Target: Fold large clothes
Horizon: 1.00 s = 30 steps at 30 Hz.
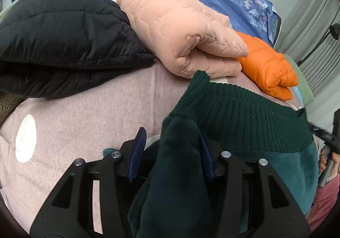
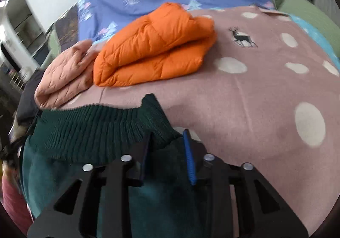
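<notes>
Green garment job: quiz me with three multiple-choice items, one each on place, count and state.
1. The orange jacket lies:
A. beside the peach quilted garment
B. on the floor
C. under the green garment

2. Folded garments behind the green one, left wrist view:
A. one
B. three
C. five

3. The right gripper is:
A. empty
B. closed on the green ribbed edge
C. holding the orange jacket

Key: 1 A, they touch on the pink bedspread; 2 B, black, peach, orange; 3 B, fabric sits between its fingers.
</notes>
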Available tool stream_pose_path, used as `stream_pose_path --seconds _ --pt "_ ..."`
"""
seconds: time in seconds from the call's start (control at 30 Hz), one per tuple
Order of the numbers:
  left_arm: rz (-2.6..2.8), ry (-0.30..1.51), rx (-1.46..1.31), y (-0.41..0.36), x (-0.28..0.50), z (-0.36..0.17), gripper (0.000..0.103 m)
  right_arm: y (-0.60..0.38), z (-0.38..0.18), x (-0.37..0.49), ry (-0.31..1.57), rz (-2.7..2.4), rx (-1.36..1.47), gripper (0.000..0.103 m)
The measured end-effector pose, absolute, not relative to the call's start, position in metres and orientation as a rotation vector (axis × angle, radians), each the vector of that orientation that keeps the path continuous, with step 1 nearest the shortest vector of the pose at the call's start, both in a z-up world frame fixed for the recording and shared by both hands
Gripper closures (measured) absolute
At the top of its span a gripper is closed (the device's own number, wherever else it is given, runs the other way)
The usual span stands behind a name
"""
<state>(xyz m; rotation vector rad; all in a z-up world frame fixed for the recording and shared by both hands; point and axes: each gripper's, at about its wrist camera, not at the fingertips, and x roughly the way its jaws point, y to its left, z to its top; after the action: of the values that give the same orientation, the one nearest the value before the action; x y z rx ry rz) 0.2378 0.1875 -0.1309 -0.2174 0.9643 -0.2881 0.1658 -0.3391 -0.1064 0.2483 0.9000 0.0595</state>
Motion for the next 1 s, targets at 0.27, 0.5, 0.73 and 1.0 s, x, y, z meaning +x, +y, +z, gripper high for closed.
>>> stream_pose_path --seconds 0.27,0.5,0.73,1.0 --pt "-0.299 0.839 -0.043 0.174 0.213 -0.096 0.078 -0.34 -0.12 0.163 0.882 -0.098 0.099 0.079" --pt "-0.229 0.921 -0.054 0.183 0.227 -0.133 0.053 -0.323 -0.13 0.161 0.891 -0.207 -0.015 0.054" --pt "-0.198 0.795 -0.075 0.2 0.187 -0.091 0.069 -0.322 -0.081 0.122 0.784 -0.178 0.107 0.052" --pt "-0.297 0.7 0.0 0.13 0.176 -0.068 0.074 -0.231 -0.058 0.118 0.75 0.075 0.09 0.041"
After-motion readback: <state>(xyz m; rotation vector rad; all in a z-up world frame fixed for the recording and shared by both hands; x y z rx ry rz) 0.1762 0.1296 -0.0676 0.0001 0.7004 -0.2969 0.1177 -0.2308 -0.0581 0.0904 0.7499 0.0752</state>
